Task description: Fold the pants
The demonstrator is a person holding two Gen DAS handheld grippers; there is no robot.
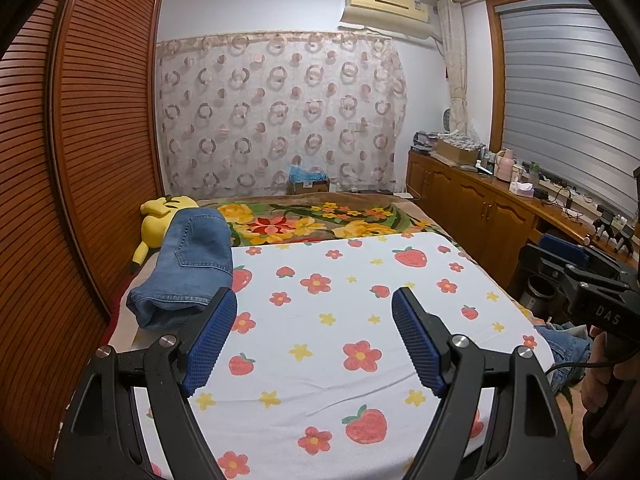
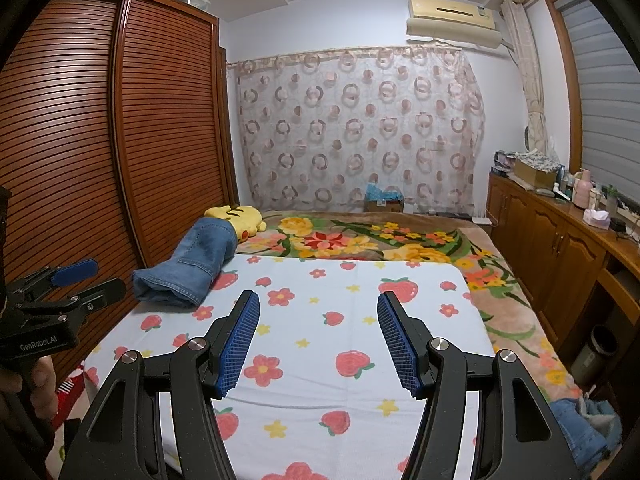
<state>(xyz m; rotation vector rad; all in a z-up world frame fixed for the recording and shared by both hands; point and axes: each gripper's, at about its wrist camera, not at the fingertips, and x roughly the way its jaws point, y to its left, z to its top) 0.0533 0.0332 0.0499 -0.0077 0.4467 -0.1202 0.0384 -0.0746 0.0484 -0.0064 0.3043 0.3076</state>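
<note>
Left wrist view: the left gripper (image 1: 314,304) hangs over a white sheet (image 1: 340,312) printed with strawberries and flowers, its blue-padded jaws spread wide and holding nothing. A folded pair of blue jeans (image 1: 188,268) lies at the sheet's far left corner, just beyond the left fingertip, partly on the sheet and partly against a yellow plush toy (image 1: 160,216). Behind the sheet spreads a floral blanket (image 1: 320,220). A slatted wooden wardrobe (image 1: 80,120) fills the left side; a low wooden cabinet (image 1: 472,204) runs along the right wall. At the right edge the right gripper (image 1: 576,256) comes into frame, seen side-on, and more denim (image 1: 568,348) shows crumpled below it at the bed's edge.

Right wrist view: the right gripper (image 2: 318,308) sits above the same sheet (image 2: 360,320), jaws wide apart and empty. The folded jeans (image 2: 192,268) rest at the far left corner, one end overlapping the plush toy (image 2: 236,216). The left gripper (image 2: 92,280) appears at the left edge, held in a hand (image 2: 28,392), its fingers parted. The crumpled denim (image 2: 580,428) lies at lower right, off the sheet.
</note>
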